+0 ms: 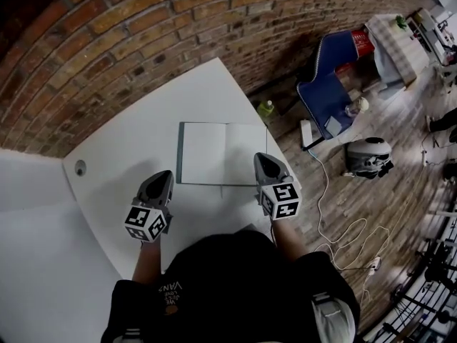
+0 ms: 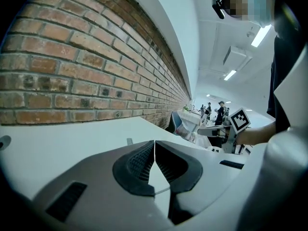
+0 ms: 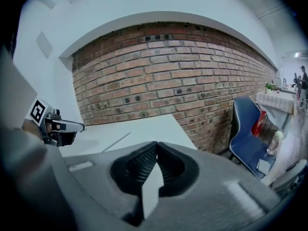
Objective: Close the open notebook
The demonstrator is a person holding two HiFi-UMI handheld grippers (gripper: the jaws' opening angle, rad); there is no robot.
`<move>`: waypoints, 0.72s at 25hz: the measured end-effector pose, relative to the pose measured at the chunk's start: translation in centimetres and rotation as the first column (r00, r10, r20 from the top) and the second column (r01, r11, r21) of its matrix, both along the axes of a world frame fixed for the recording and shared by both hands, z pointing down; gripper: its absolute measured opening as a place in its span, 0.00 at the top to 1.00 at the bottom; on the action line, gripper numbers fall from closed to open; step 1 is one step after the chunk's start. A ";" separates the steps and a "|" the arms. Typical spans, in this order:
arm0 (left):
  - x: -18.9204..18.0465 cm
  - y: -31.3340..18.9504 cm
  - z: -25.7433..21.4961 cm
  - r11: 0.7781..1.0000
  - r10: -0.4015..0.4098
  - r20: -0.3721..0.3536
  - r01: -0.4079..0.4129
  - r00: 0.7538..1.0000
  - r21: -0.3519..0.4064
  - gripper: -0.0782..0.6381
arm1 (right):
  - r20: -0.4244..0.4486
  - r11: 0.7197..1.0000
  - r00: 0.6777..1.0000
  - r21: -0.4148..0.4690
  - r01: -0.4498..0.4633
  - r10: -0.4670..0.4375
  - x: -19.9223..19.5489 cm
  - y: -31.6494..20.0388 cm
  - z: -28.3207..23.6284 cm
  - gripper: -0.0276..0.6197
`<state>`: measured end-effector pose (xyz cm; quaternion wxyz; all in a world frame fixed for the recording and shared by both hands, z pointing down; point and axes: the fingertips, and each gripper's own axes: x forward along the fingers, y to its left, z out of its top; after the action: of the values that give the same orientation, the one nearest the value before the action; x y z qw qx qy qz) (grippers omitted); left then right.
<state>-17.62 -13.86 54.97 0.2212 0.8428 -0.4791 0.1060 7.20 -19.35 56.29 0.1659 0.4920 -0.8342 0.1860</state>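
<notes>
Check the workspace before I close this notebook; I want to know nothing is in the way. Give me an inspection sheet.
Surface: white table, a round port at its left.
Job's things: notebook lies open and flat, mid-table.
Clutter: nothing seen on the table.
Grippers: left gripper and right gripper both shut, empty, by the notebook's near corners.
Cables: white cable loops over the wooden floor right of the table.
Surroundings: brick wall, blue chair, green bottle on the floor.
</notes>
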 end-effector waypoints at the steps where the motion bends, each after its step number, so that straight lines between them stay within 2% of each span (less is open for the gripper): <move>1: 0.0 -0.1 0.5 1.000 0.000 0.004 0.000 1.000 -0.011 0.88 | -0.002 1.000 1.000 -0.006 0.001 -0.001 0.0 -0.2 0.3 0.96; 10: -0.6 -0.8 3.6 0.993 -0.042 -0.013 0.041 0.999 -0.115 0.88 | -0.024 0.999 1.000 -0.051 0.002 -0.003 -0.2 -1.1 2.5 0.96; 15: -1.6 -0.9 6.0 0.970 -0.093 -0.020 0.086 0.995 -0.227 0.88 | -0.053 0.996 0.999 -0.090 0.008 -0.012 -0.4 -1.0 4.6 0.96; 18: -1.6 -0.7 6.7 0.961 -0.101 -0.018 0.093 0.995 -0.259 0.88 | -0.072 0.993 0.997 -0.116 0.010 -0.018 -0.2 -0.8 5.7 0.96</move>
<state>-19.25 -14.58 61.64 0.3413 0.7839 -0.4985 0.1435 7.04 -20.11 62.00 0.2257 0.4822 -0.8187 0.2150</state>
